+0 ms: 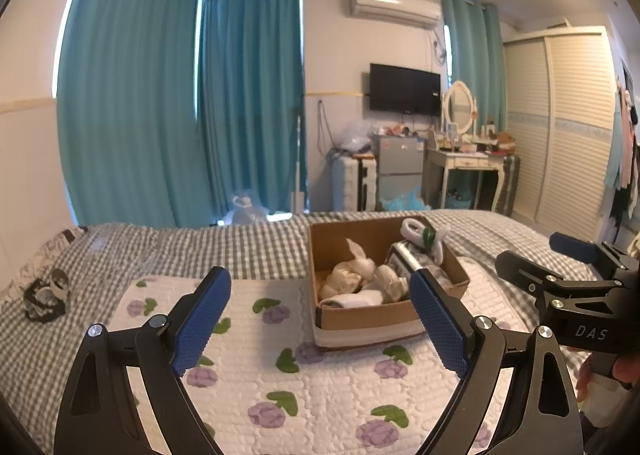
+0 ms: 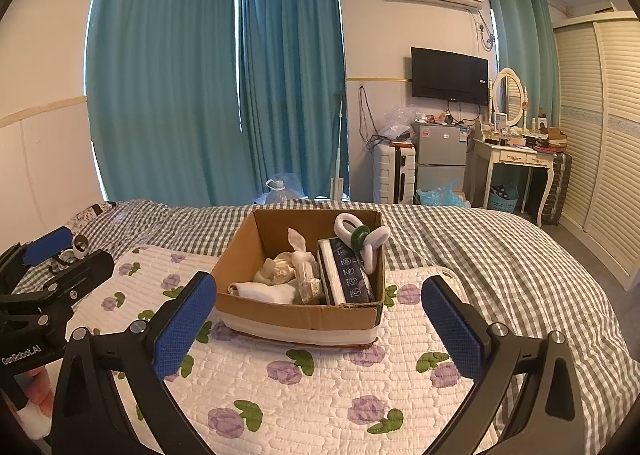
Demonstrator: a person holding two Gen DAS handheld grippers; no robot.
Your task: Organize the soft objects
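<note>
Home bedroom: checked bed (image 2: 460,251), teal curtains (image 2: 168,87), wall TV (image 2: 450,75), dressing table (image 2: 514,159), louvred wardrobe (image 2: 600,127).

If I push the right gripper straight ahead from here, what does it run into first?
Most likely the near wall of the cardboard box, which sits on the floral quilt directly ahead of the open right gripper. Nothing shows between them, though depth is hard to judge; held higher, it could pass over the rim.

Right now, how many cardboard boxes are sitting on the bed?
1. The cardboard box sits on the flowered quilt in the middle of the bed, ahead of both open grippers. I see no other box, though one could hide out of view.
</note>
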